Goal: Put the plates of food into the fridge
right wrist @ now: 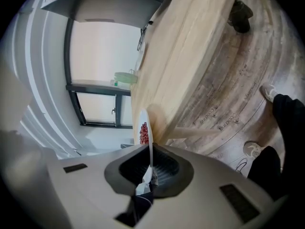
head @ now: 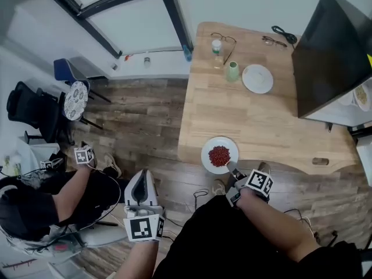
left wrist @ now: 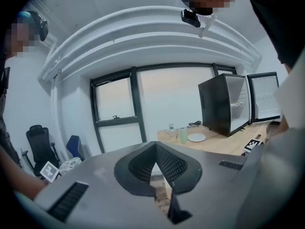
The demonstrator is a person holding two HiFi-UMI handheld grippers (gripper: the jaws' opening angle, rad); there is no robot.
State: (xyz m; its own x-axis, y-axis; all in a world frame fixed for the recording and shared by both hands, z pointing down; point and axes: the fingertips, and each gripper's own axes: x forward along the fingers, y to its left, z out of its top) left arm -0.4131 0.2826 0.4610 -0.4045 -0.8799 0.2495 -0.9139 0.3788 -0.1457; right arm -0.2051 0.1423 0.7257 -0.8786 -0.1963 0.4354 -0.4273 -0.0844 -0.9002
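Early days. The right gripper [head: 233, 168] is pinching the near rim of the round white plate of small red food [head: 207, 154], which sits at the front edge of the light wooden table [head: 261, 121]. The left gripper [head: 142, 178] is pressed together, holding nothing. The black mini fridge [head: 328, 51] stands well apart. Its inside is mostly cut off, with maybe 1 pale dish in there.
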